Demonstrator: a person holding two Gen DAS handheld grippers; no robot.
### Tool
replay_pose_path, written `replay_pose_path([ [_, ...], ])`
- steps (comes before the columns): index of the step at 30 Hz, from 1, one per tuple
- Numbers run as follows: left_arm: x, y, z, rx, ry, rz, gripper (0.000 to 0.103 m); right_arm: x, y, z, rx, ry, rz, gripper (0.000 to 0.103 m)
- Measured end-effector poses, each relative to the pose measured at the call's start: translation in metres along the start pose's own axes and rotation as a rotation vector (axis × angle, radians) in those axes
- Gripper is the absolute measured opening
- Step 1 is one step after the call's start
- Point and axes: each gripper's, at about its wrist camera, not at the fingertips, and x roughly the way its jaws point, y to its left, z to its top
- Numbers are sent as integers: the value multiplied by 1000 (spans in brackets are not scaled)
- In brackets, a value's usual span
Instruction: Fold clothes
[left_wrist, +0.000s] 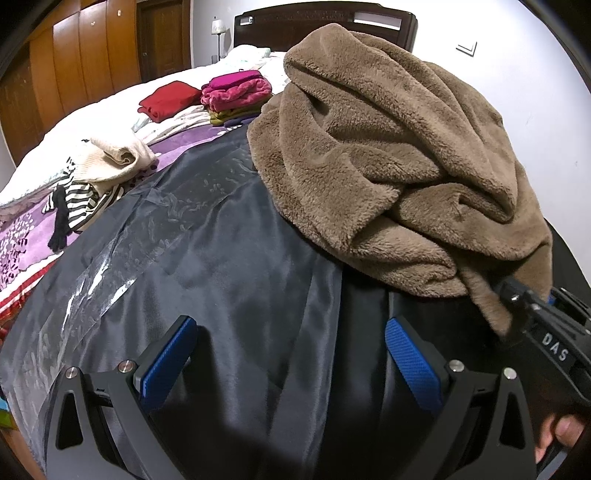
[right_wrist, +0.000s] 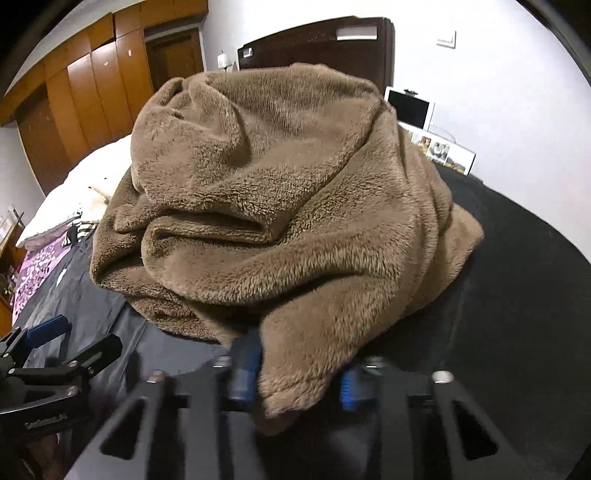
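Sitting in a big bunchy heap on the dark sheet (left_wrist: 207, 266), the brown fuzzy robe (right_wrist: 280, 206) has one flap hanging down btwn the right gripper (right_wrist: 295, 384) pads, which pinch it, w/ the left gripper (left_wrist: 291, 365) wide apart, holding nothing, off to the robe's left.

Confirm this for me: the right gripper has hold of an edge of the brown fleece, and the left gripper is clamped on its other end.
Only the last part is wrong. The left gripper is open and holds nothing, hovering over the dark sheet, as the left wrist view shows. The right gripper does have an edge of the brown fleece between its fingers.
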Motion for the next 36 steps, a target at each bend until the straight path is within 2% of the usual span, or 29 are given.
replay_pose_path([
  [5,-1,-1,-1,3,-2,11,102,-22,-1,-15,37,-35,-3,18],
  [14,-1,3,0,-1,-5,23,102,-58,-19,-25,70,-70,-22,15],
  [17,-1,5,0,-5,-6,22,102,-70,-22,-32,66,-68,-27,11],
  [21,-1,6,1,-11,-9,16,102,-87,-29,-49,72,-67,-43,10],
  [29,-3,10,3,-32,-18,-19,102,-111,-61,-83,109,-42,-87,10],
  [34,-3,7,2,-22,-17,-22,102,-123,-65,-89,125,-59,-22,11],
  [35,-3,7,2,-21,-17,-21,102,-125,-66,-88,129,-68,-15,13],
  [36,-3,7,2,-21,-17,-20,102,-126,-68,-87,134,-77,-7,22],
])
